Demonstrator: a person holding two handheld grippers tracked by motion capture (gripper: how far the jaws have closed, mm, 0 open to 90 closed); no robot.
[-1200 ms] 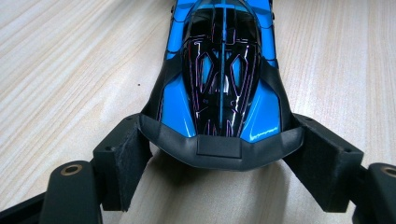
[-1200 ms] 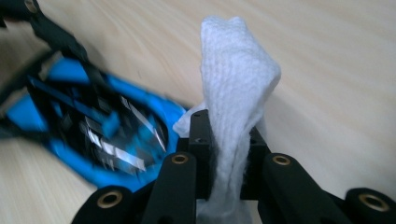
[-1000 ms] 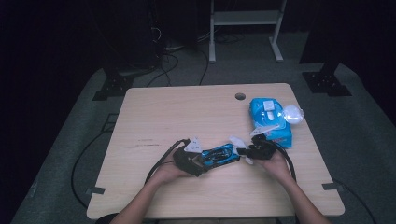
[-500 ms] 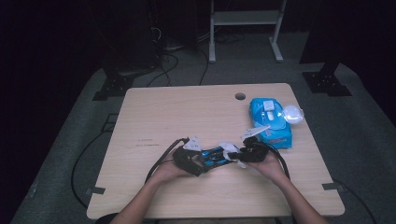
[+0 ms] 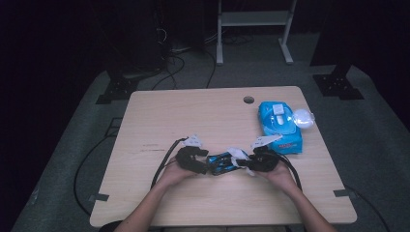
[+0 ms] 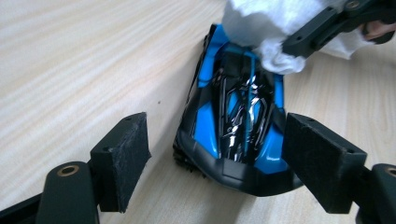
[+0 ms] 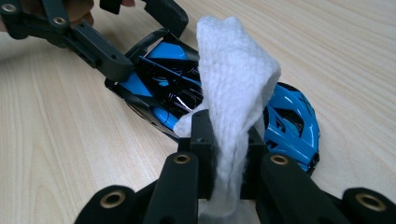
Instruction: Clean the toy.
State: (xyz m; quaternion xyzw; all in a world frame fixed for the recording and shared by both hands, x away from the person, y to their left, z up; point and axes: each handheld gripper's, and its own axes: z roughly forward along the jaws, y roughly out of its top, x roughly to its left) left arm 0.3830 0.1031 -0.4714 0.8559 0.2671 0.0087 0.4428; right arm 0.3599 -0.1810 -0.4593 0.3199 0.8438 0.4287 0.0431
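A blue and black toy car (image 5: 220, 163) lies on the wooden table (image 5: 193, 116) between my hands. My left gripper (image 6: 219, 154) is open and straddles one end of the car (image 6: 233, 121); its left pad (image 6: 121, 156) stands clear of the body and its right pad (image 6: 322, 161) sits close against the side. My right gripper (image 7: 226, 140) is shut on a white wipe (image 7: 233, 79), which drapes over the car's (image 7: 285, 112) roof. From above, the left gripper (image 5: 193, 162) and right gripper (image 5: 254, 162) face each other, with the wipe (image 5: 237, 154) between them.
A blue pack of wipes (image 5: 280, 126) lies at the right of the table, with a clear round object (image 5: 303, 118) beside it. A cable hole (image 5: 248, 100) sits near the far edge. Cables trail from both grippers over the tabletop.
My right gripper has moved left with the wipe, from beside the pack onto the car. The left gripper and the car have stayed almost where they were.
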